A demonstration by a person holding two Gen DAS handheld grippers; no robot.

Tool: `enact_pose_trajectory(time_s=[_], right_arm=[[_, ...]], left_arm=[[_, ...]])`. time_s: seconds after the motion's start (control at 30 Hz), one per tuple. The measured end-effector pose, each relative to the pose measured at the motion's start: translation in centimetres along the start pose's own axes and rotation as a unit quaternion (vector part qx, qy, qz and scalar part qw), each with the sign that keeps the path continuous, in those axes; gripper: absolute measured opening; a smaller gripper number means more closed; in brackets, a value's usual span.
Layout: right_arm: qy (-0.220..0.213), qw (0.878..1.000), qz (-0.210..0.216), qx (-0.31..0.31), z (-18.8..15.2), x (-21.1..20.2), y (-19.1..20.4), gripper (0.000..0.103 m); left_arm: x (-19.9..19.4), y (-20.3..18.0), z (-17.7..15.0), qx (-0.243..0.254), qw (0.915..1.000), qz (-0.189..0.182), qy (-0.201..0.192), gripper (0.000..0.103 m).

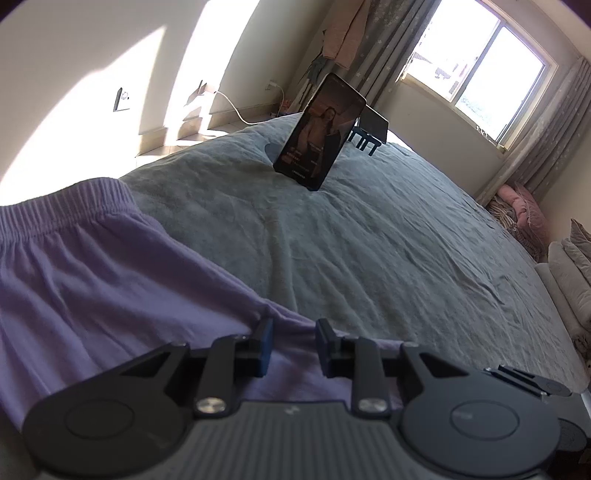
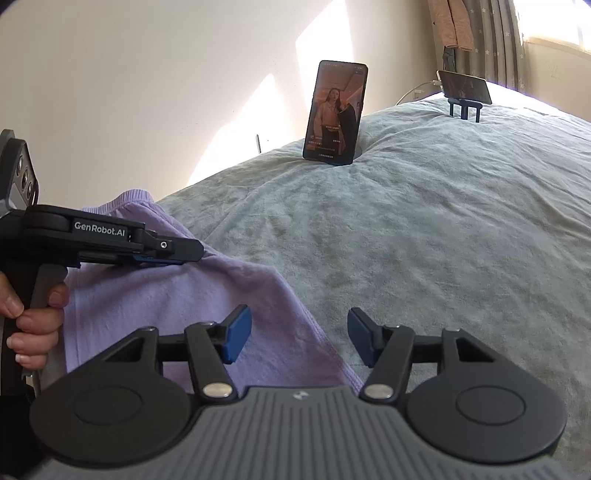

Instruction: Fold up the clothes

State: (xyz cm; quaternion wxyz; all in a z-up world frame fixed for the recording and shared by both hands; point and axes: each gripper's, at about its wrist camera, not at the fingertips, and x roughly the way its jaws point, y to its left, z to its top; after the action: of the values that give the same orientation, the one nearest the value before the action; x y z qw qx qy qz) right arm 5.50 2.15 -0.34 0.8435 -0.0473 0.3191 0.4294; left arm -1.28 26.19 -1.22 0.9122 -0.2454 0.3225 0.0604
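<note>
A lilac garment with a ribbed elastic waistband lies flat on a grey-green bed blanket. My left gripper is open with a narrow gap, low over the garment's right edge, and cloth shows beneath the gap. The right wrist view shows the same garment and the left gripper from the side, resting on the cloth with a hand on its handle. My right gripper is open wide and straddles the garment's near hem, with one pad over cloth and one over blanket.
A phone with a lit screen stands upright mid-bed, and a second phone on a blue stand sits behind it. Pillows lie at the right edge. A window and hanging clothes are at the back.
</note>
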Motion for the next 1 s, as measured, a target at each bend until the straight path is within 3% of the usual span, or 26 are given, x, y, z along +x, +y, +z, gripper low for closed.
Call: enact_pose_trajectory(time_s=[0.13, 0.3, 0.47, 0.57, 0.7, 0.83, 1.0], right_arm=[[-0.009, 1.000, 0.001, 0.006, 0.2, -0.6, -0.5, 0.056], [0.002, 1.000, 0.012, 0.008, 0.1, -0.1, -0.8, 0.049], [0.001, 1.000, 0.014, -0.005, 0.6, 0.7, -0.5, 0.033], [0.003, 0.999, 0.034, -0.013, 0.7, 0.9, -0.3, 0.023], [0.004, 0.998, 0.053, -0.023, 0.8, 0.9, 0.3, 0.004], [0.010, 0.997, 0.066, -0.041, 0.3, 0.3, 1.6, 0.003], [0.020, 0.995, 0.080, -0.064, -0.5, -0.3, 3.3, 0.003]], left_arm=[[-0.4, 0.2, -0.2, -0.005, 0.9999, 0.004, -0.011, 0.010], [-0.1, 0.4, 0.0, -0.023, 0.9995, -0.022, -0.001, 0.008], [0.4, 0.1, -0.1, -0.027, 0.9980, -0.055, 0.017, 0.007], [0.6, 0.5, -0.1, -0.054, 0.9931, -0.100, 0.029, 0.007], [1.2, 1.0, -0.1, -0.111, 0.9788, -0.164, 0.053, 0.010], [2.1, 0.9, -0.5, -0.138, 0.9699, -0.185, 0.077, 0.015], [2.3, 0.0, -0.8, -0.122, 0.9753, -0.165, 0.081, 0.016]])
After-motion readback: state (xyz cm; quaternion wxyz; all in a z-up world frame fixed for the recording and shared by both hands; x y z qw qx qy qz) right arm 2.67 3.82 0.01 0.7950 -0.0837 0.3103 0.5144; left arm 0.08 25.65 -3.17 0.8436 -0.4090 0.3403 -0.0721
